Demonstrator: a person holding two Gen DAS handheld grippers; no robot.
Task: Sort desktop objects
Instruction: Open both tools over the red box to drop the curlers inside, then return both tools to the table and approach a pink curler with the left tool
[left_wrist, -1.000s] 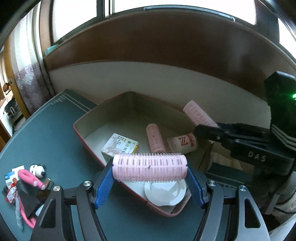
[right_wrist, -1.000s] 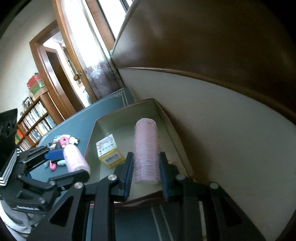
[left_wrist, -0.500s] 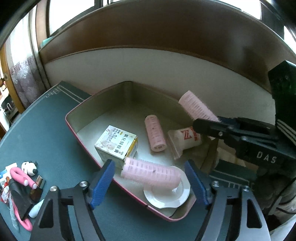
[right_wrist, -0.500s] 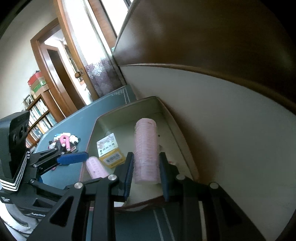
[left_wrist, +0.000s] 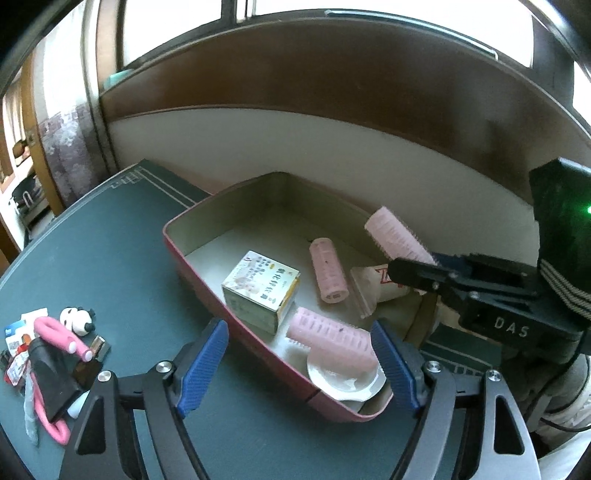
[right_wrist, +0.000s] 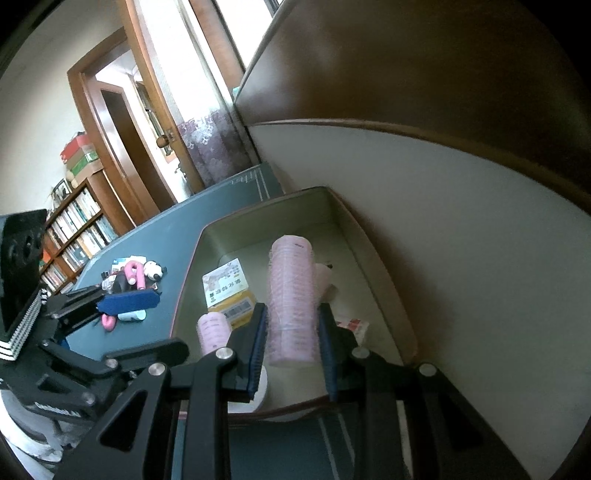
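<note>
Over the tray (left_wrist: 192, 254) on the green worktop (left_wrist: 110, 258) (hard against the wall), the left claw (left_wrist: 299, 363) gapes empty while the right claw (right_wrist: 291, 332) pinches a pink roller (right_wrist: 291, 295).

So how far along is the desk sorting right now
Done: two pink hair rollers, a yellow-white box, a tube and a white dish lie in the red-rimmed tray. In hand: the right gripper clamps a third roller above it; the left gripper is open, empty. Left: the panda-and-pink clutter on the green mat.

Bookshelf (right_wrist: 74, 236) of books, wooden door (right_wrist: 122, 147), patterned curtain (right_wrist: 214, 147), window (left_wrist: 280, 7)
</note>
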